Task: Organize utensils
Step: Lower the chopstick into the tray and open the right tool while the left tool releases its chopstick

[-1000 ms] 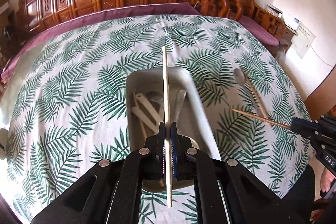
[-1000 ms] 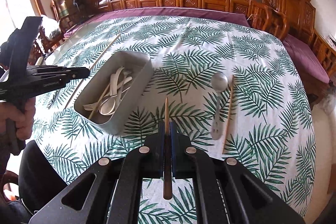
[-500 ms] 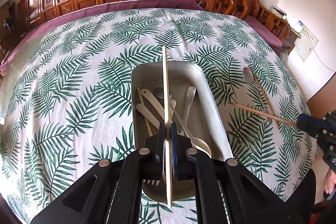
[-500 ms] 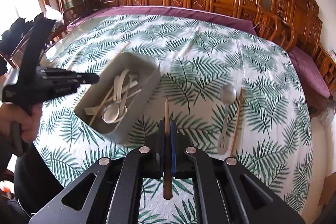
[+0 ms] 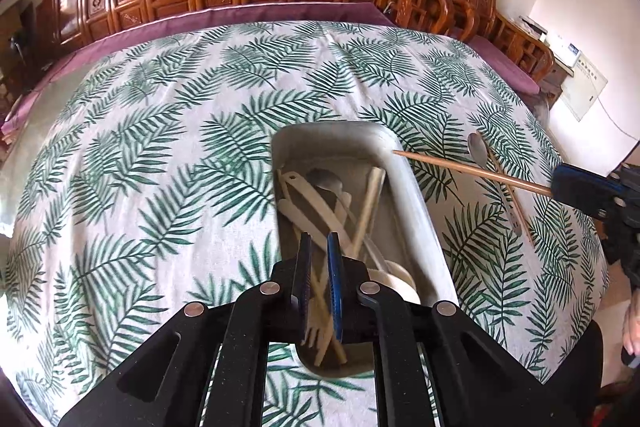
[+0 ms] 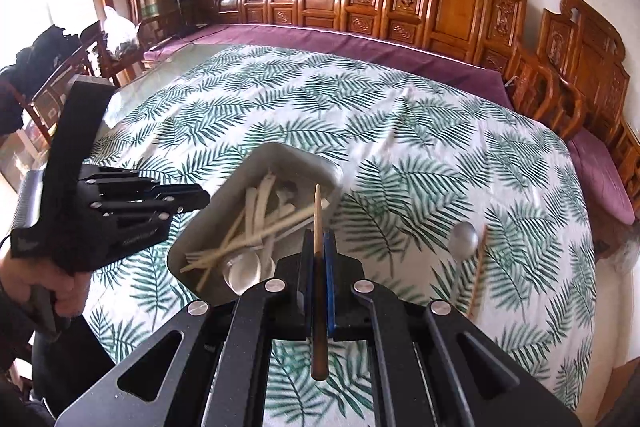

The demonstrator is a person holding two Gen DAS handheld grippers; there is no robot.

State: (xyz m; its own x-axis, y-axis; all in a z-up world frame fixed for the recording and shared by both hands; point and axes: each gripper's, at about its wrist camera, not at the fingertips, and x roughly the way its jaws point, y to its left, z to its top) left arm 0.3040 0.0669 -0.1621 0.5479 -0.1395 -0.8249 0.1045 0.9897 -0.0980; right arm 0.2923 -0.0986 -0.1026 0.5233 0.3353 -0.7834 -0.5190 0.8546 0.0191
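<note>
Left claw (image 5: 316,247) over the near end of the gray tray (image 5: 416,211), jaws just opening, a narrow gap between the blue pads, nothing pinched there. Inside the tray: a pale chopstick (image 5: 370,203) lying loose and leaning toward the right wall, pale spoons, a fork and other sticks beneath and beside it, crossed in a heap.

Right claw (image 6: 318,247) clamped tight on a brown chopstick (image 6: 317,219), thin tip pointing forward past the tray's right wall, thick end sticking out behind the pads. From the left wrist view, same chopstick reaching in from the right, its tip just at the tray's far right corner, above the rim.

Out on the tabletop (image 6: 400,131), on the palm-leaf cloth to the right of the tray: a metal spoon (image 6: 463,239) with another brown chopstick (image 6: 478,267) just beside it, near each other, well apart from the tray. A hand (image 6: 44,283) gripping the left claw's handle at the left edge of the right wrist view.
</note>
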